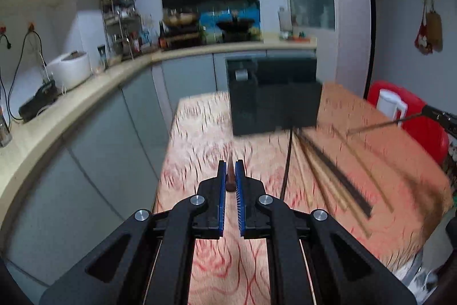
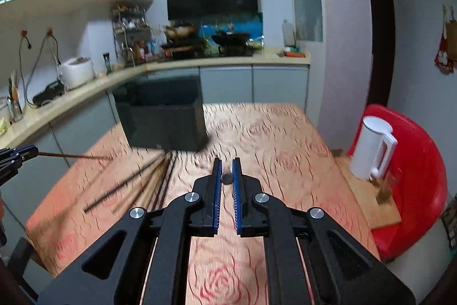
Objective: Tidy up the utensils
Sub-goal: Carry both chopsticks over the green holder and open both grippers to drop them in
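My left gripper is shut on a reddish-brown chopstick that points forward over the table; it also shows in the right wrist view, held at the far left. My right gripper is shut on a dark chopstick, seen end-on; in the left wrist view that chopstick reaches in from the right. Several loose chopsticks lie on the rose-patterned tablecloth, also in the right wrist view. A black box-shaped holder stands on the table behind them and shows in the right wrist view.
A white kettle stands on a wooden board over a red chair to the right of the table. A kitchen counter with a rice cooker runs along the left and the back. A black cable crosses the table.
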